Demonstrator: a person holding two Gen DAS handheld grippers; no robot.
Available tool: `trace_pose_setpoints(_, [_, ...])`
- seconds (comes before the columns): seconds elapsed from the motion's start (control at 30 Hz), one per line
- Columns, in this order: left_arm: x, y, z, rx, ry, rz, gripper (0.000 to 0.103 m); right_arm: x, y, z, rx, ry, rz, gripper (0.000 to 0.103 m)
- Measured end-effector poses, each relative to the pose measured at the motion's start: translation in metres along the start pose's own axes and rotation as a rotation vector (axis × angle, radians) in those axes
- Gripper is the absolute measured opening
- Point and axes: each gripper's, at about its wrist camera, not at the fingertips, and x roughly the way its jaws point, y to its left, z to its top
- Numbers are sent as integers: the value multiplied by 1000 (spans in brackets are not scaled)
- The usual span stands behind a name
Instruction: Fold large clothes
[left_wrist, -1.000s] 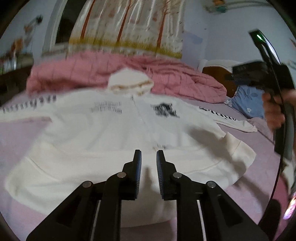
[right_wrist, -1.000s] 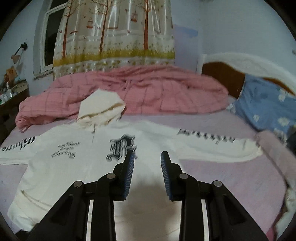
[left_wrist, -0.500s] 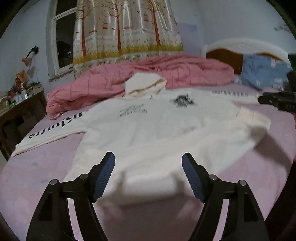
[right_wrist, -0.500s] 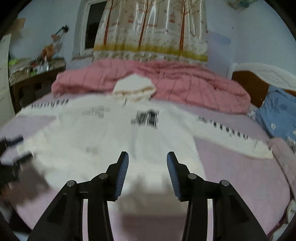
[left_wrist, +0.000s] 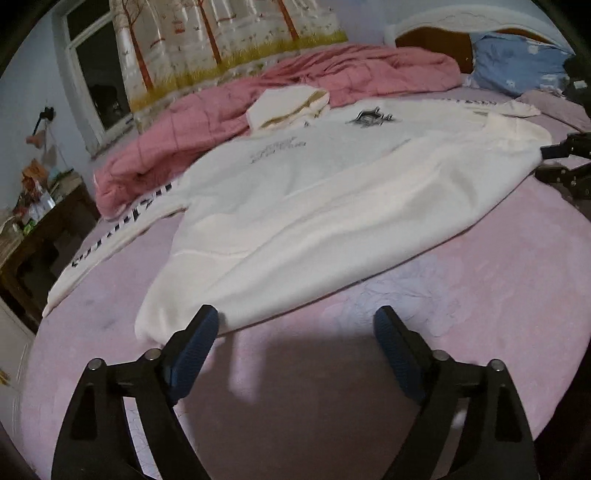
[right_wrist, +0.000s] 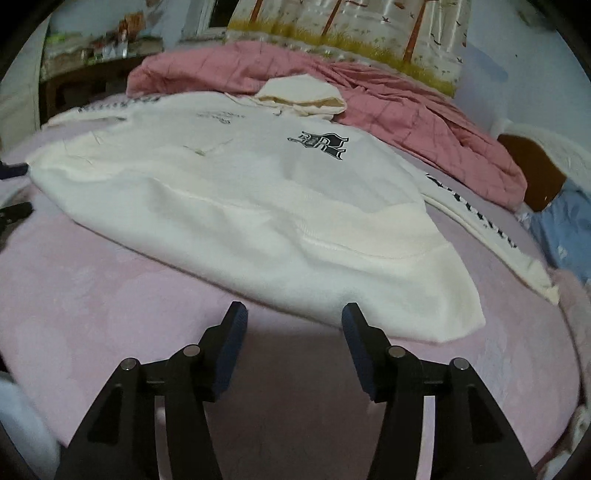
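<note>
One cream hoodie (left_wrist: 325, 192) lies flat, front up, on the pink bedsheet (left_wrist: 480, 288), soft fleece with black lettering down both sleeves. Off its left hem corner the left gripper (left_wrist: 295, 328) is opening, nothing between its ribbed blue pads. Off the right corner the right gripper (right_wrist: 291, 325) is opening too, empty. Behind the hoodie's hood: one rumpled pink quilt (right_wrist: 406, 107).
</note>
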Motion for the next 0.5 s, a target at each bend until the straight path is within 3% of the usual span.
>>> trace_pose_setpoints(0.07, [5,5,7,-19,21,0,87,2,1,6,-11,6,-21,57])
trace_pose_setpoints(0.17, [16,12,12,5,44,88,87,6,-1,8,-10,-3,-58,61])
trace_pose_setpoints(0.27, [22,27,13,-61,68,10,85,7,-7,7,-1,-11,-111,60])
trace_pose_setpoints(0.3, [23,31,14,-90,71,-8,79,8,-9,8,1,-8,-111,50])
trace_pose_setpoints(0.4, [25,44,13,-149,74,-39,67,11,-27,8,27,6,-72,36])
trace_pose_setpoints(0.43, [26,46,14,-161,75,-50,58,10,-30,7,38,1,-66,34])
trace_pose_setpoints(0.47, [27,47,14,-171,75,-56,54,11,-38,6,58,-7,-56,24])
trace_pose_setpoints(0.5, [27,49,15,-179,75,-61,39,11,-41,6,73,-11,-44,17])
